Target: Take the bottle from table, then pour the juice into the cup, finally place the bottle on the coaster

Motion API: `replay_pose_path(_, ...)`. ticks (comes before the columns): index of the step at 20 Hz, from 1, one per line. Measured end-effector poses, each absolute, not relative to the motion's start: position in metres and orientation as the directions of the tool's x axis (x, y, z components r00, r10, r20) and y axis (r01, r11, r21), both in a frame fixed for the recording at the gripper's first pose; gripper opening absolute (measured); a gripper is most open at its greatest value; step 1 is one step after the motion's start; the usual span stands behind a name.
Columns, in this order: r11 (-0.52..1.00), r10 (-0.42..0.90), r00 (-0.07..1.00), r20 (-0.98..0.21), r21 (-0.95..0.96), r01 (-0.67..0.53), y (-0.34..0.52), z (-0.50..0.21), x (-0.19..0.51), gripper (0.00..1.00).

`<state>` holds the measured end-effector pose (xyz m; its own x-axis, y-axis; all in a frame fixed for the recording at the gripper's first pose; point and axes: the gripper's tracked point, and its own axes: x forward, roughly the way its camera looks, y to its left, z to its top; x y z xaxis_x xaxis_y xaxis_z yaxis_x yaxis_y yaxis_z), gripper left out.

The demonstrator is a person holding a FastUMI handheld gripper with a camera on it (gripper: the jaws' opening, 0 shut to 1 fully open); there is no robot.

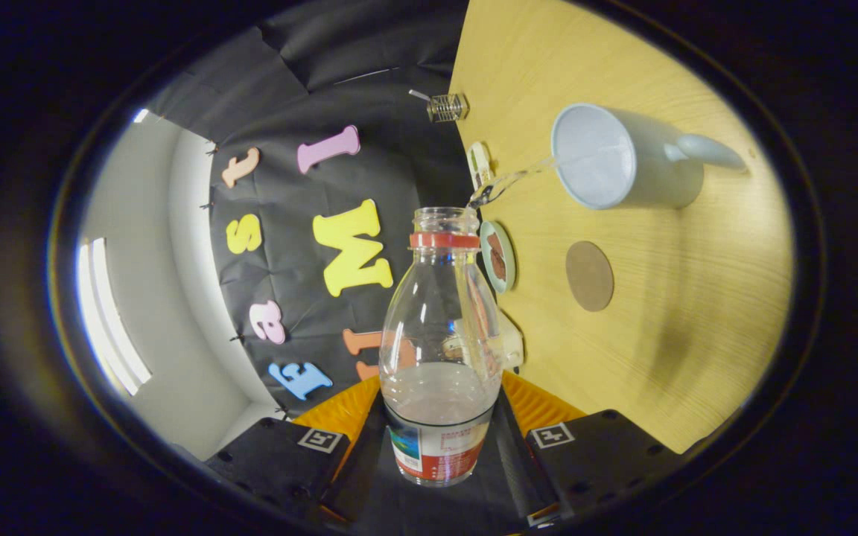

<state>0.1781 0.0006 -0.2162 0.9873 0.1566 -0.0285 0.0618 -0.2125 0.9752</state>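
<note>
Gripped low on its labelled body, the bottle [440, 350] stands between the two fingers of the gripper [440, 447], whose jaws are clenched on it from both sides; this low hold leaves the neck and open mouth free for pouring. View and bottle are rolled together, so the desk [682, 357] appears as a near-vertical plane to the right. Clear liquid fills roughly the lower third of the bottle, and a thin stream [507, 182] leaves its mouth and arcs right toward the cup [623, 156], a pale mug with a handle whose opening faces the stream. Judged from this, the pouring step is under way, the tilt being what drives liquid over the lip. On the desk beyond the bottle's neck lie a round brown coaster [590, 275], well apart from the cup, and a green-rimmed disc [498, 256] just beside the bottle's shoulder. The coaster is bare, presumably kept free as the bottle's final resting place. A small wire object [447, 107] sits at the desk's far edge.
</note>
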Motion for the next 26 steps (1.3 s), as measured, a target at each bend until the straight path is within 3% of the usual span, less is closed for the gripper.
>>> replay_pose_path(26,-0.357,0.185,0.98,0.068,0.934,0.003,-0.009,-0.184,0.181,0.77)
